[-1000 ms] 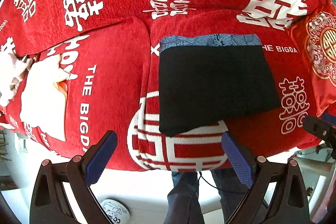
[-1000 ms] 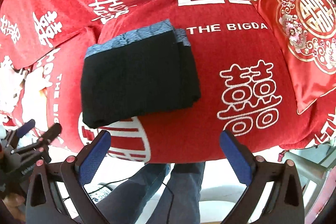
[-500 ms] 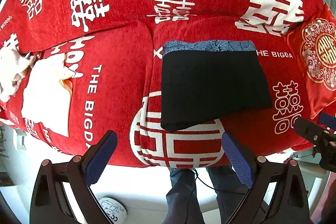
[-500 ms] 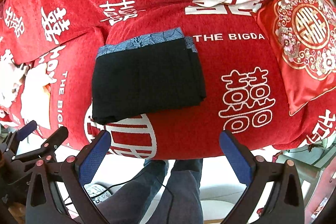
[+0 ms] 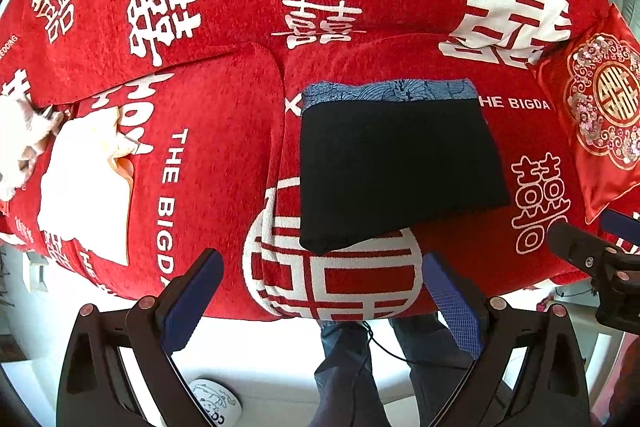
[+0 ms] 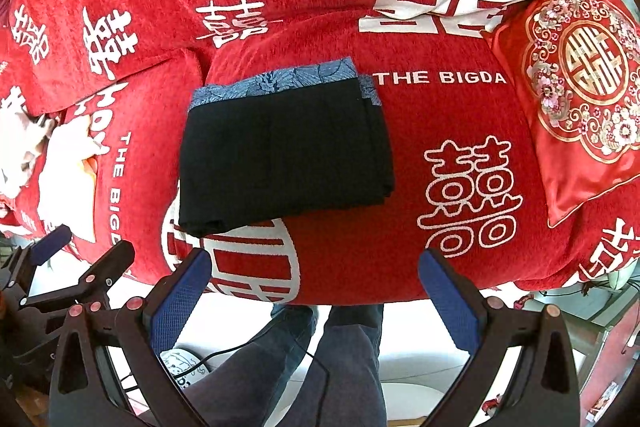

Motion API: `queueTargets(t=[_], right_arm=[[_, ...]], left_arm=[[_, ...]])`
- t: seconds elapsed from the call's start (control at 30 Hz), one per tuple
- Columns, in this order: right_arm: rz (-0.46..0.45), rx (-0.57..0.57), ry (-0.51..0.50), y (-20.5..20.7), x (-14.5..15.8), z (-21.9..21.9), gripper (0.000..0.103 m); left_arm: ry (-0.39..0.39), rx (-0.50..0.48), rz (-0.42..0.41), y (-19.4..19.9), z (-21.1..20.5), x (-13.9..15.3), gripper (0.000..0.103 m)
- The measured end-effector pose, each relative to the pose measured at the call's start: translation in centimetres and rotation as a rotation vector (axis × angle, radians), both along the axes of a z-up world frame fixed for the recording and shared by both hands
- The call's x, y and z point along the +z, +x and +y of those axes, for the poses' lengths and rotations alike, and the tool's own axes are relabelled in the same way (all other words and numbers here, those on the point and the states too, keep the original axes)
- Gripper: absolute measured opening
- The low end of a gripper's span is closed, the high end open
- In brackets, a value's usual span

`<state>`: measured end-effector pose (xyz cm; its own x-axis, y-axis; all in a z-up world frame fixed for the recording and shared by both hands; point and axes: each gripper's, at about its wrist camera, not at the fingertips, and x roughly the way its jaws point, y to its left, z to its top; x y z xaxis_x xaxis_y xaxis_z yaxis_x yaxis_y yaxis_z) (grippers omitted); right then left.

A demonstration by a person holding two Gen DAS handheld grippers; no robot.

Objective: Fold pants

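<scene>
The red sofa cover (image 5: 224, 155) carries white writing: "THE BIGDAY" is printed at the top of the backrest, "HAPPY WEDDING" curves at the upper right corner in the left wrist view, and "THE BIGDA" is readable on the seat just beside the pants, with its end cut by a cushion. Many white double-happiness characters are spread on the cover, and one big round emblem (image 5: 332, 279) lies at the front edge of the seat. There is one pair of black pants (image 5: 400, 171), folded into a flat rectangle on the right seat cushion, with a blue patterned waistband (image 5: 388, 93) along its far edge; in the right wrist view the folded layers show at the right side (image 6: 284, 155). The near left corner of the pants lies over the round emblem. One red satin cushion (image 6: 580, 99) with gold embroidery stands at the right end of the sofa. On the left seat cushion lie white and cream clothes (image 5: 84, 187), apart from the pants. The left gripper (image 5: 320, 301) is wide apart and holds nothing; the right gripper (image 6: 316, 301) is also spread and empty, and both are in front of the sofa edge, not touching the pants. Below them the person's legs in blue jeans (image 6: 320, 367) and one white slipper (image 5: 216, 403) are on the light floor.
</scene>
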<state>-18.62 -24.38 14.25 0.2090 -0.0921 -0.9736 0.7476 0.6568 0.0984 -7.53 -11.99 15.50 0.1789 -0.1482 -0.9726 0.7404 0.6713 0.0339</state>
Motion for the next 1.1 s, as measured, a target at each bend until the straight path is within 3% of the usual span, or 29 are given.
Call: queueTargets(t=[1.1], right_arm=[[-0.003,0.010,-0.008,0.07,0.47,-0.51,0.103]], left_arm=[[-0.002,-0.018,-0.002,-0.50,-0.62,0.24,0.100]])
